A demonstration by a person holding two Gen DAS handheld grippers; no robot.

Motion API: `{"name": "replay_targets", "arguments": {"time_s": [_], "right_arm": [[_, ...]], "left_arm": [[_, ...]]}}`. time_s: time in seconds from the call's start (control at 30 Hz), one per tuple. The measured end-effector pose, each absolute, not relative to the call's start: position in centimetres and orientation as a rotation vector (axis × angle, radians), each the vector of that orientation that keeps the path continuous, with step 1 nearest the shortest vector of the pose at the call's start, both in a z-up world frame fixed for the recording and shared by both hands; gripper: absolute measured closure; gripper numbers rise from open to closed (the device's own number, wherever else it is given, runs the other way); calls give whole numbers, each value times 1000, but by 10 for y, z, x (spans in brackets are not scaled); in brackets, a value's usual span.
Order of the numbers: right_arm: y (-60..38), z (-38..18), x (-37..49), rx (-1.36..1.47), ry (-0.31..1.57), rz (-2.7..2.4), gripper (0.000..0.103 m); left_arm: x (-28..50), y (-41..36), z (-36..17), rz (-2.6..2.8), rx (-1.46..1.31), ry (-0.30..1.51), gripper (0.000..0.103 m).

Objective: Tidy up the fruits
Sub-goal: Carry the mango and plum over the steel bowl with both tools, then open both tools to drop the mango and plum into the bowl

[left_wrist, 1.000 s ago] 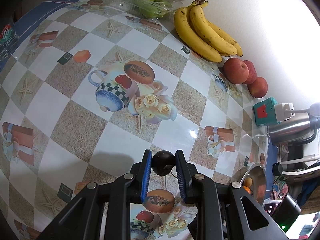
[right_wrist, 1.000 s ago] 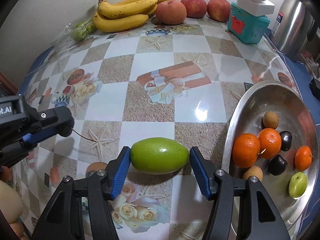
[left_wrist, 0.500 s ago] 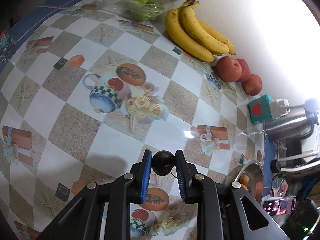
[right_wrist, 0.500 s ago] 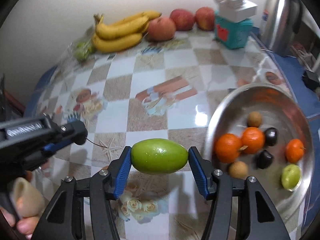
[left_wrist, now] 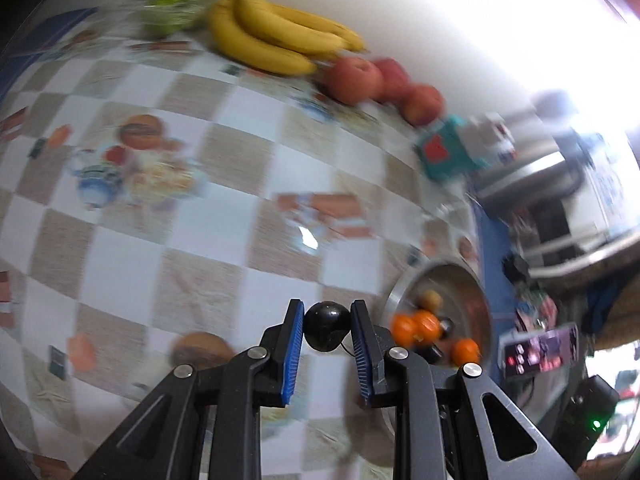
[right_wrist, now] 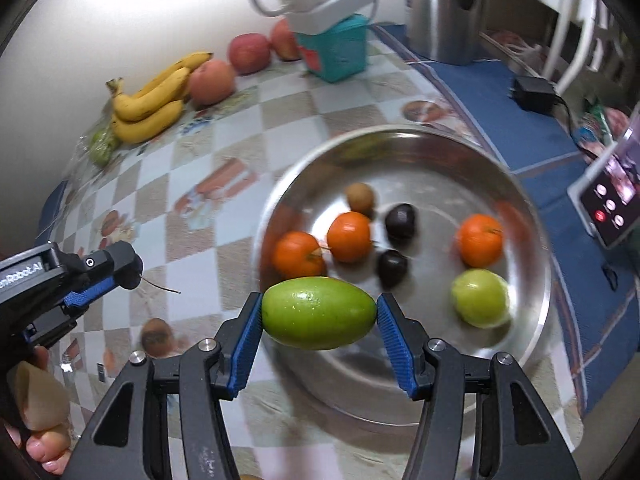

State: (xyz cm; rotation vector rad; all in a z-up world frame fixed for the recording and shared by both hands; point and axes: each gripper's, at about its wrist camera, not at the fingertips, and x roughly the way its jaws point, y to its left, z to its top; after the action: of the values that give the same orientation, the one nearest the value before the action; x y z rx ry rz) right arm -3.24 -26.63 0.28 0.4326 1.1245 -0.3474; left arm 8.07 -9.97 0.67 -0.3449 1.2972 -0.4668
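Note:
My right gripper (right_wrist: 319, 314) is shut on a green oval fruit (right_wrist: 319, 313) and holds it above the near left rim of a steel bowl (right_wrist: 532, 312). The bowl holds oranges (right_wrist: 349, 236), dark plums (right_wrist: 401, 221), a brown fruit (right_wrist: 360, 197) and a green fruit (right_wrist: 480, 298). My left gripper (left_wrist: 327, 332) is shut on a small dark plum (left_wrist: 327, 331) above the tablecloth, left of the bowl (left_wrist: 400, 294). It also shows at the left of the right wrist view (right_wrist: 120, 270).
Bananas (right_wrist: 150, 98), red apples (right_wrist: 248, 53) and a bag of green fruit (left_wrist: 170, 8) lie along the wall. A teal box with a white plug (right_wrist: 336, 46), a steel kettle (right_wrist: 448, 8), a black adapter (right_wrist: 534, 94) and a phone (right_wrist: 610, 204) stand around the bowl.
Both grippers have moved right toward the bowl with their fruit. The right one now holds the green fruit over the bowl's rim; the left view has swung right and blurred.

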Motion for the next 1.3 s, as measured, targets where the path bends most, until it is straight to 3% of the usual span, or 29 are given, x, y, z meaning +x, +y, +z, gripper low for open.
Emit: {"name": "replay_targets", "arguments": {"time_s": [0.3, 0.87, 1.0, 1.13, 1.2, 1.3], "right_arm": [[-297, -8, -69, 465, 1149, -413, 44], [-308, -34, -80, 502, 1212, -419, 44], [-310, -36, -82, 498, 1222, -418, 44], [-310, -39, -79, 501, 1230, -415, 44], [-309, -37, -81, 496, 1229, -412, 43], [-305, -31, -82, 485, 1218, -403, 43]], "left_arm": [[41, -175, 4, -691, -199, 1346, 77], [28, -199, -22, -699, -88, 1400, 75], [28, -195, -24, -709, -109, 1409, 58], [24, -191, -19, -723, -119, 1396, 52], [21, -187, -14, -722, -111, 1382, 37], [20, -178, -7, -688, -80, 1350, 34]]}}
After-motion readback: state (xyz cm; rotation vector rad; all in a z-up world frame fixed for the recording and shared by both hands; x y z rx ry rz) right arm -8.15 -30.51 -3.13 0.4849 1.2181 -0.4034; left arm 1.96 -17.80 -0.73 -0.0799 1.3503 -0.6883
